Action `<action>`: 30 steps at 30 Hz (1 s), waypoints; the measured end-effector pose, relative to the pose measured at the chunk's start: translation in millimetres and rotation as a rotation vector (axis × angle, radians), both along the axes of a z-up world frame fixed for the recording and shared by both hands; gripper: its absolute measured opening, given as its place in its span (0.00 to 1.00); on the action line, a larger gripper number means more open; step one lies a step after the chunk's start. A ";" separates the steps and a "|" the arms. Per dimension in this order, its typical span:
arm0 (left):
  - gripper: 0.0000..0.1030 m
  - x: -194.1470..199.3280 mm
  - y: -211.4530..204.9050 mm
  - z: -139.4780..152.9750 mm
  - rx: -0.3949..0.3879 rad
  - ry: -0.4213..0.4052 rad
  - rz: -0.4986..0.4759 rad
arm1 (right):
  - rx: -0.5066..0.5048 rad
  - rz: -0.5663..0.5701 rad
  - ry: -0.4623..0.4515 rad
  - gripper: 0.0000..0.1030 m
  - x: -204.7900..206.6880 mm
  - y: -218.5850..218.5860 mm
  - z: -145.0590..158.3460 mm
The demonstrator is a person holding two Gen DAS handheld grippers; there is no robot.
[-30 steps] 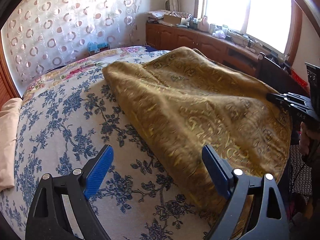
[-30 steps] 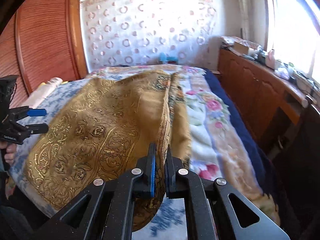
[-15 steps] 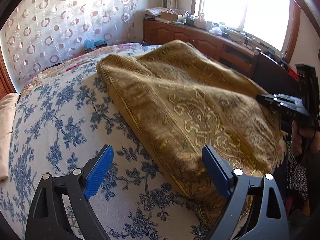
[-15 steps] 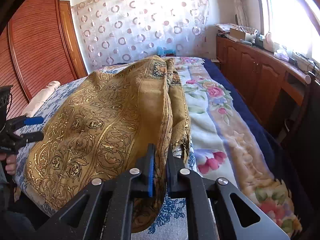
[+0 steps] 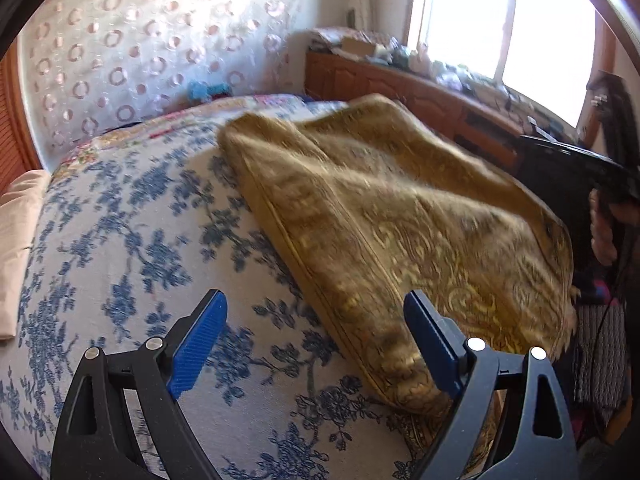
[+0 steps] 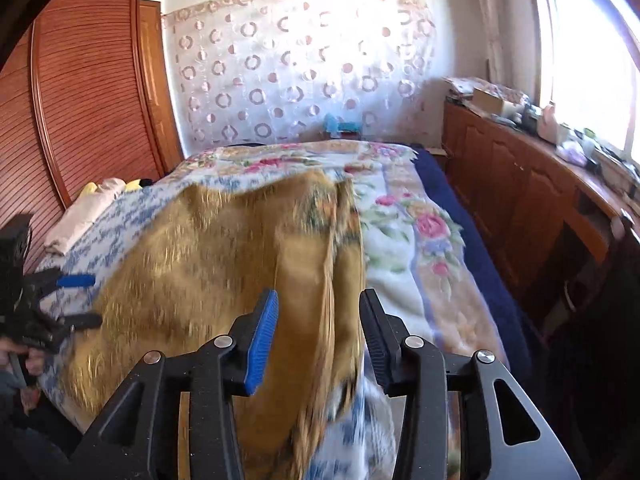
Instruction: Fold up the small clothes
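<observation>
A gold patterned cloth (image 5: 400, 216) lies folded on the bed, blurred by motion; it also shows in the right wrist view (image 6: 208, 272). My left gripper (image 5: 316, 332) is open and empty, just in front of the cloth's near folded edge. My right gripper (image 6: 316, 328) is open, its jaws standing apart on either side of the cloth's hanging edge. The right gripper shows at the far right of the left wrist view (image 5: 576, 160), and the left gripper at the far left of the right wrist view (image 6: 68, 300).
The bed has a blue floral sheet (image 5: 120, 232) and a flowered blanket (image 6: 420, 232). Folded pale clothes (image 5: 16, 240) lie at the bed's left edge. A wooden cabinet (image 6: 520, 200) with clutter runs along the window; a wooden wardrobe (image 6: 88, 92) stands at the left.
My right gripper has opened and let go of the cloth's edge. The cloth has dropped lower onto the bed. My left gripper stays open.
</observation>
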State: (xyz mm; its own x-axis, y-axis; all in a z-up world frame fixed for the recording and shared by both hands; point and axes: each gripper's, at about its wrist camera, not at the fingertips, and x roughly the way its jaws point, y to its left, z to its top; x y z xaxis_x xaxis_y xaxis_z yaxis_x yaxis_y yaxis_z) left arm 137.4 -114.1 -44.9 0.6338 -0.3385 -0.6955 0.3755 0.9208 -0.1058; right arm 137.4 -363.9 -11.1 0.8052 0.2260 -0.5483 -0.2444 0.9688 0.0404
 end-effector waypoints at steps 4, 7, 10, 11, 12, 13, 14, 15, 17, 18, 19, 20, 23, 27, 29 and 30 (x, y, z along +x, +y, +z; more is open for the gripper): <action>0.88 -2.8 15.3 13.6 -0.037 -0.053 0.055 | 0.027 0.039 0.098 0.43 65.0 5.0 5.1; 0.88 -4.8 28.3 23.2 -0.065 -0.087 0.089 | 0.074 0.060 0.150 0.43 111.3 8.1 4.0; 0.88 -7.6 39.0 25.8 -0.086 -0.103 0.104 | 0.083 0.057 0.195 0.43 146.7 14.2 -3.6; 0.88 -7.9 41.8 25.9 -0.089 -0.106 0.109 | 0.076 0.048 0.210 0.43 156.5 16.1 -6.4; 0.88 -8.0 43.6 25.7 -0.093 -0.108 0.112 | 0.062 0.036 0.224 0.43 164.8 17.8 -10.7; 0.88 -8.0 45.5 24.9 -0.098 -0.106 0.114 | 0.051 0.023 0.236 0.43 172.5 18.5 -14.1; 0.88 -7.6 46.8 23.6 -0.107 -0.100 0.114 | 0.050 0.016 0.247 0.43 176.8 19.9 -16.6; 0.88 -6.9 47.3 22.2 -0.121 -0.089 0.110 | 0.063 0.015 0.258 0.43 182.6 20.7 -19.6; 0.88 -4.8 47.5 17.4 -0.150 -0.057 0.098 | 0.116 0.013 0.283 0.43 190.4 17.6 -24.9; 0.88 -4.7 46.5 15.4 -0.153 -0.052 0.095 | 0.120 0.011 0.294 0.43 194.2 18.1 -26.3; 0.88 -5.0 45.2 14.2 -0.150 -0.051 0.092 | 0.110 0.013 0.294 0.43 196.6 20.0 -26.2; 0.88 -4.6 44.1 12.6 -0.144 -0.049 0.089 | 0.104 0.018 0.287 0.43 196.4 21.4 -25.8; 0.88 -6.3 43.2 12.3 -0.144 -0.048 0.089 | 0.081 0.033 0.257 0.19 194.7 26.5 -18.2; 0.88 -6.6 41.9 11.2 -0.138 -0.048 0.089 | 0.005 0.004 0.042 0.03 163.4 34.8 7.4; 0.88 -6.4 39.8 9.4 -0.129 -0.044 0.086 | -0.036 -0.082 -0.025 0.04 155.5 36.7 17.9; 0.88 -6.3 38.6 8.5 -0.124 -0.041 0.083 | -0.084 -0.159 -0.032 0.04 156.7 37.6 20.5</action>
State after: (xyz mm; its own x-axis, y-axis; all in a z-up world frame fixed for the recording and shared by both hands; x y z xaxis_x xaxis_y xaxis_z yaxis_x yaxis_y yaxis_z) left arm 131.1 -75.5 -36.4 0.6902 -0.3658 -0.6243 0.3052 0.9295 -0.2072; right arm 294.1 -326.2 9.4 0.8447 0.0493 -0.5330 -0.0879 0.9950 -0.0473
